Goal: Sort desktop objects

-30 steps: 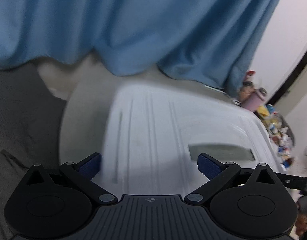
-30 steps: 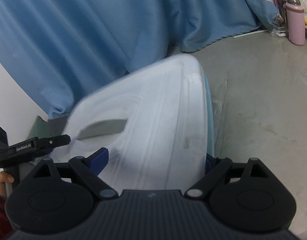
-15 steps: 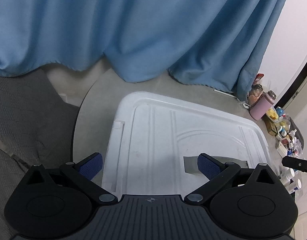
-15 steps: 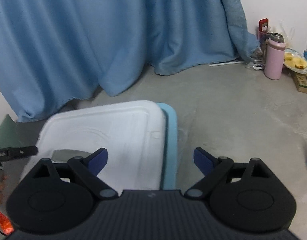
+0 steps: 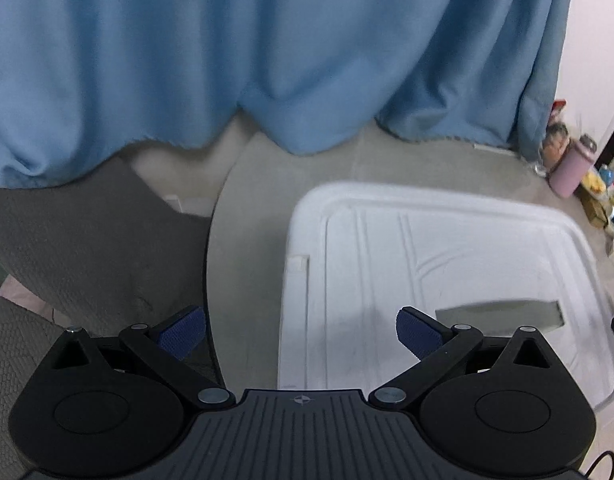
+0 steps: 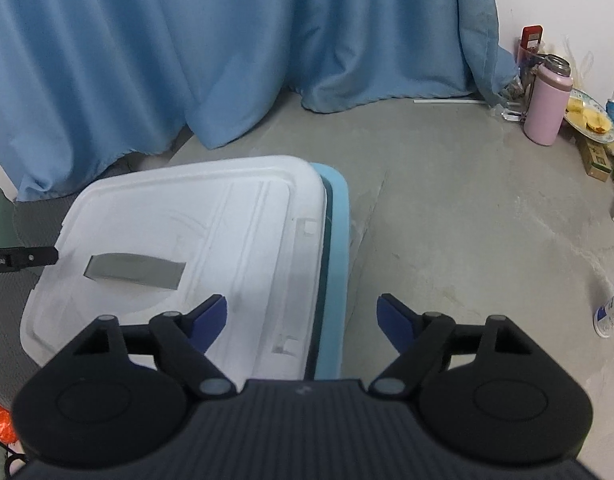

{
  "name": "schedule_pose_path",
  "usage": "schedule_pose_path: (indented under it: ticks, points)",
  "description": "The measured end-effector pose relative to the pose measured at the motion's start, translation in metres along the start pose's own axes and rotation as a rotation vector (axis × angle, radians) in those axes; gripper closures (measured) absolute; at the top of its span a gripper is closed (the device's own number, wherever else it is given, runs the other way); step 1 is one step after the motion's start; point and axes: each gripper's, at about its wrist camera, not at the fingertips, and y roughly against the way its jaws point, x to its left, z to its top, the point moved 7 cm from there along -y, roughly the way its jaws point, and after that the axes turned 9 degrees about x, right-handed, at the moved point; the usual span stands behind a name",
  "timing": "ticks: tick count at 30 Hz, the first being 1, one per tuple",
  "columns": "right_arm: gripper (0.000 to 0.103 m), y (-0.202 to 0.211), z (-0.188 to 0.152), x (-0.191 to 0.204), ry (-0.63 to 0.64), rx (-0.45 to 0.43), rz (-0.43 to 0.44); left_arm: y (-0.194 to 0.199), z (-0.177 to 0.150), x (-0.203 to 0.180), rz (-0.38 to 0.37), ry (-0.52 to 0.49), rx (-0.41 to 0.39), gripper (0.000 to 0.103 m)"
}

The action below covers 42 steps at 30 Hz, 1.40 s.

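We saw the white lid [image 6: 195, 248] flat on the light-blue bin [image 6: 337, 264] on the tabletop [image 6: 467, 240], long axis running left-right between our claws, bin mostly hidden, left claw [image 5: 301, 332] wide open and empty, right claw [image 6: 303, 320] closing on nothing.

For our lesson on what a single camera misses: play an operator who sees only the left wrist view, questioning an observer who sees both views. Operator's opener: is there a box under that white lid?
Observer: Yes. A light-blue box shows past the right edge of the white lid.
Operator: Does the lid cover it fully?
Observer: Not on that side. The box rim sticks out there, with a dark gap beside the lid.
Operator: Anything further right on the grey surface?
Observer: A small white bottle stands at the far right edge of the right wrist view, well apart from the box.
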Motion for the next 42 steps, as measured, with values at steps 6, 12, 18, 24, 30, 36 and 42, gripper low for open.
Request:
schedule_pose_path:
  ticks: [6,12,18,24,30,36,42]
  points:
    - [0.020,-0.007,-0.003,0.000,0.006,0.024,-0.011,-0.015,-0.003,0.003,-0.051,0.016,0.031,0.001]
    - [0.024,-0.016,-0.005,0.002,0.007,0.054,0.002,-0.017,-0.005,-0.003,-0.121,0.014,0.034,0.020]
    - [0.036,-0.016,-0.002,0.002,-0.001,0.062,0.036,-0.018,-0.006,-0.008,-0.144,0.010,0.042,0.023]
    - [0.052,-0.011,-0.001,-0.005,-0.023,0.049,0.037,-0.011,-0.009,-0.011,-0.184,0.036,0.047,0.039]
    - [0.054,-0.016,-0.001,-0.007,-0.018,0.053,0.007,-0.012,-0.007,-0.023,-0.159,0.018,0.044,0.039]
    - [0.054,-0.017,0.001,-0.011,-0.024,0.048,0.004,-0.010,-0.005,-0.024,-0.149,0.015,0.044,0.039]
    - [0.053,-0.018,0.001,-0.014,-0.028,0.044,0.002,-0.008,-0.006,-0.024,-0.142,0.013,0.033,0.039]
